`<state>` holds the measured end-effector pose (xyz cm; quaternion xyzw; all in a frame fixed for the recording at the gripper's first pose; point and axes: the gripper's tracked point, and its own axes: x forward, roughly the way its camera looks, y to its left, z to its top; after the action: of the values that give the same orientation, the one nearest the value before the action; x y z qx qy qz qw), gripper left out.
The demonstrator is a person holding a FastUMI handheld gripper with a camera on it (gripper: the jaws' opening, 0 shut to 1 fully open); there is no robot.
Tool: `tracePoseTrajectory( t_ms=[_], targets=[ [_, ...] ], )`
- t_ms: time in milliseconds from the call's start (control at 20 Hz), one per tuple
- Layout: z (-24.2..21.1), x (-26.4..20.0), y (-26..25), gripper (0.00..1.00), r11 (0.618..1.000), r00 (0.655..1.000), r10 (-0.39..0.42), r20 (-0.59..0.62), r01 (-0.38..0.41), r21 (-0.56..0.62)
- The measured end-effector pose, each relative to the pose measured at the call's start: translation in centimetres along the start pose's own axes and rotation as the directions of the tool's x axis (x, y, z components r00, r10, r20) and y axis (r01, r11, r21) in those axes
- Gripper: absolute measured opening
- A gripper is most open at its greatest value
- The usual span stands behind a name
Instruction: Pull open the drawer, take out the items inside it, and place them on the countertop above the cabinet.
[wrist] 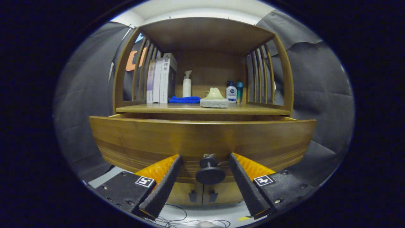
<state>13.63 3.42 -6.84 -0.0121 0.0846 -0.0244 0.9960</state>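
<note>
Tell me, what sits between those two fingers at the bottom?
In the gripper view, the round dark knob of the wooden drawer sits between the open gripper fingers, which do not touch it.

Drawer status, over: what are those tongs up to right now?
Tongs open, straddling round black knob, not gripping. Curved brown wooden drawer pulled partway out; contents hidden. Nothing in the way.

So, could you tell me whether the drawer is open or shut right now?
Partly open: the drawer front stands forward of the countertop. The gripper is open, its fingers either side of the knob.
</note>
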Motion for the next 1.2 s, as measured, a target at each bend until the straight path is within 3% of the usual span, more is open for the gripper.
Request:
tracePoseTrajectory(
  t_ms=[1200],
  targets=[
    [1.8, 8.4, 0.7, 0.99, 1.0, 1.0, 0.007, 0.01, -0.007, -0.002]
  ],
)
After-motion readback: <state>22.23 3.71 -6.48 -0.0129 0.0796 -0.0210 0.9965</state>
